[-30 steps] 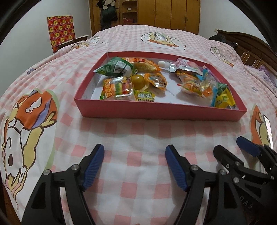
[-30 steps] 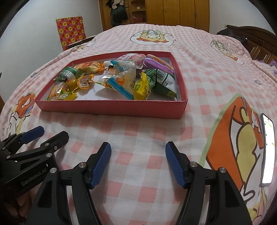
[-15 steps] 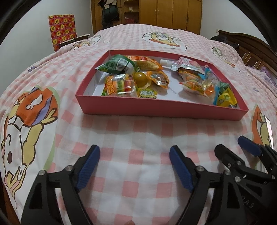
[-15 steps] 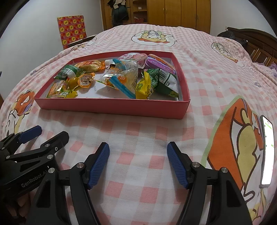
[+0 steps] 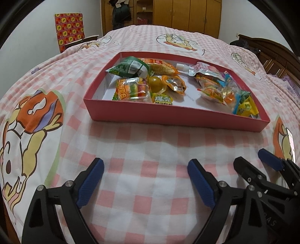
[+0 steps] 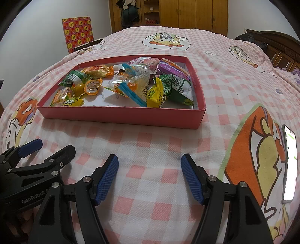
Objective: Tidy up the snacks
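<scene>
A shallow red box point(image 5: 176, 116) sits on a bed covered by a pink-and-white checked sheet point(image 5: 150, 150) printed with cartoon figures; the box lies on the far side of both grippers, well apart from them, and holds a loose pile of wrapped snacks; at its left end lie a green packet point(image 5: 129, 67), an orange packet point(image 5: 161, 65), a clear packet of striped sweets point(image 5: 131, 91), a round yellow jelly cup point(image 5: 155, 83) and a small yellow-green sachet point(image 5: 162, 98); toward the middle rests a white pouch with a spout point(image 5: 200, 69); at the right end, in the right wrist view, lie a blue-edged clear bag point(image 6: 131, 84), a yellow wrapper point(image 6: 156, 93), a second green packet point(image 6: 178, 88) and a purple packet point(image 6: 172, 69), piled against each other. The left gripper point(image 5: 146, 180) hovers over bare sheet near the box's near wall, its 2 blue fingers point(image 5: 90, 182) wide apart, having just been opening further, with nothing between them; the right gripper point(image 6: 150, 176) hangs just beside it on the right, its 2 fingers point(image 6: 106, 178) also apart and holding nothing. A phone point(image 6: 289, 163) with a lit screen lies on the sheet at the right edge; a red-and-yellow patterned board point(image 5: 69, 30) leans on the far left wall, and wooden wardrobes point(image 5: 187, 16) stand at the far end of the room.
</scene>
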